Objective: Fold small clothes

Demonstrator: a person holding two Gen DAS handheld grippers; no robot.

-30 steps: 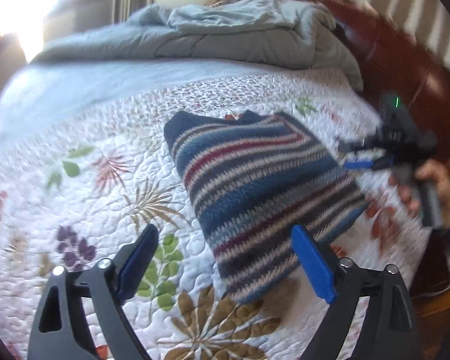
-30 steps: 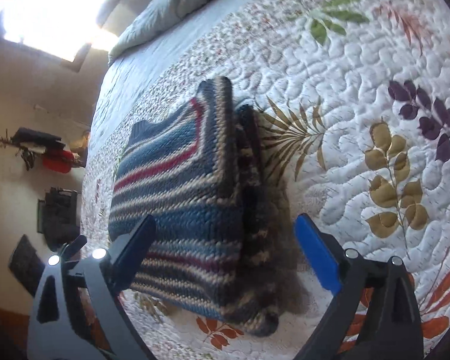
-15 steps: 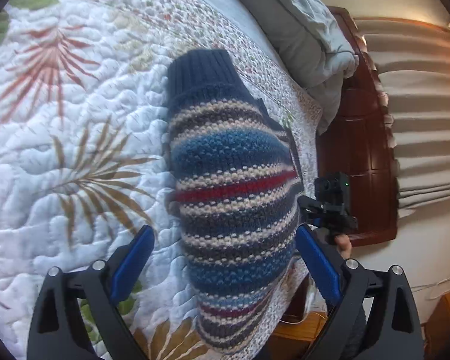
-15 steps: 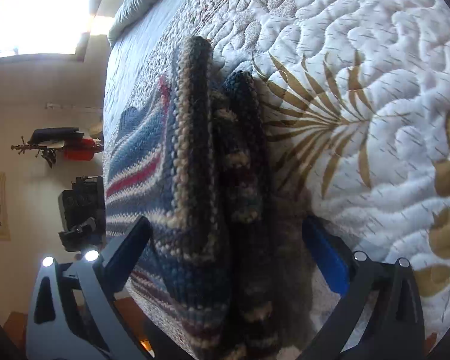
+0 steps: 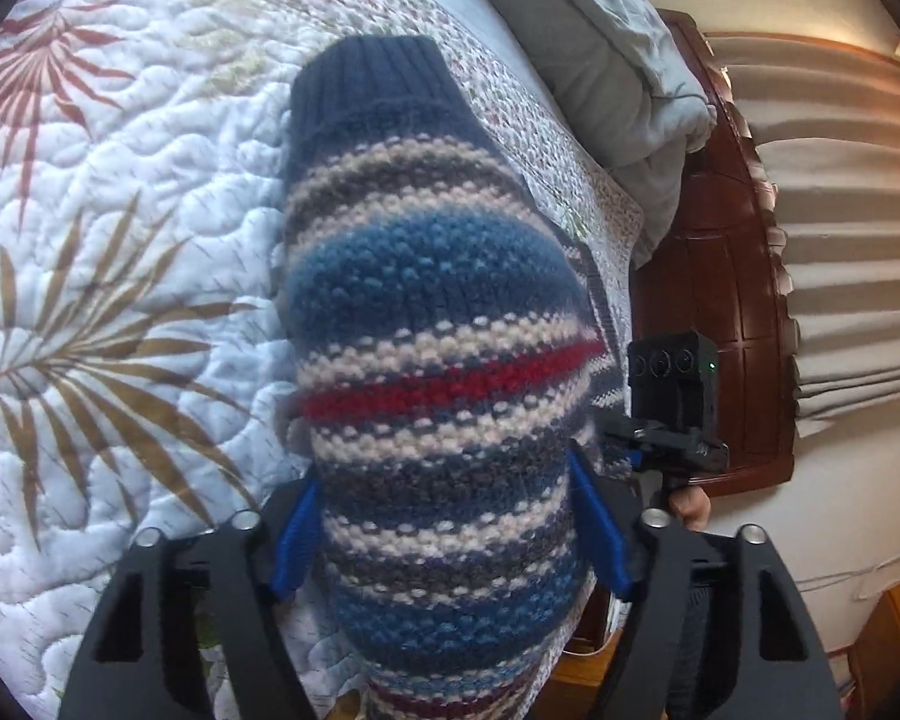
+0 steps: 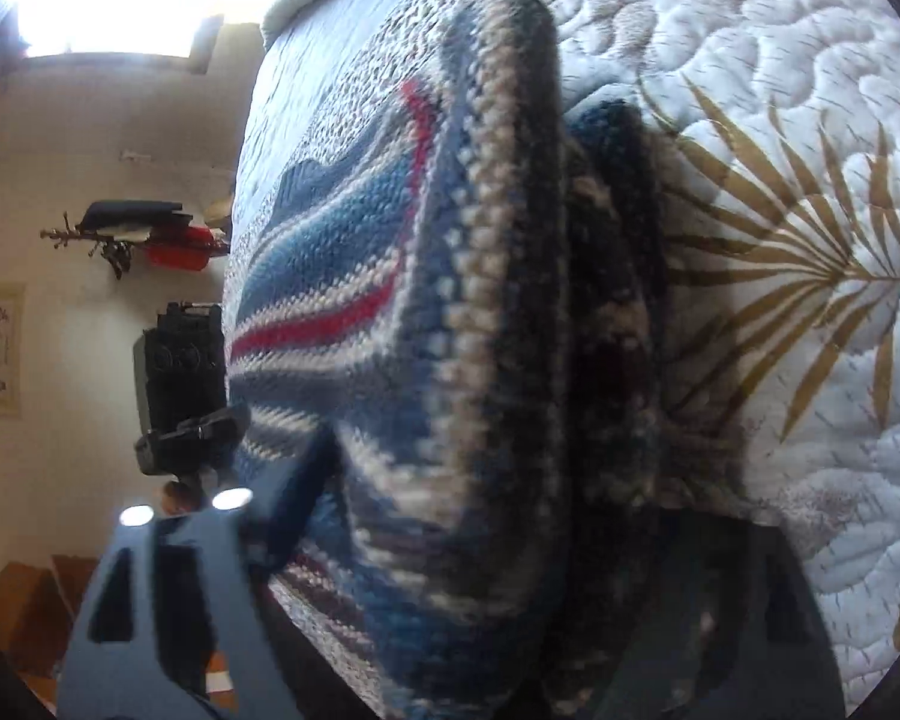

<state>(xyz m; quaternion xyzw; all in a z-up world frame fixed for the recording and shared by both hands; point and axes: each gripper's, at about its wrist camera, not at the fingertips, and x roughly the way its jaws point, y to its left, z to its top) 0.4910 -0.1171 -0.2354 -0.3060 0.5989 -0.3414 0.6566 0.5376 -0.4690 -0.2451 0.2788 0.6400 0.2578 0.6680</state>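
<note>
Item: striped knit sweater [image 5: 444, 372], folded in layers, lying on the floral quilt [image 5: 102, 276] of the bed. Left gripper [image 5: 444, 531]: fingers clamped on its near end; right gripper [image 6: 450, 540]: straddles the stacked fold edge, grip state cannot be told. Step judged: securing the folded bundle; next calls for lifting both ends level.

Two close, opposed wrist views (each facing the other) across one sweater [image 5: 444, 372].
</note>
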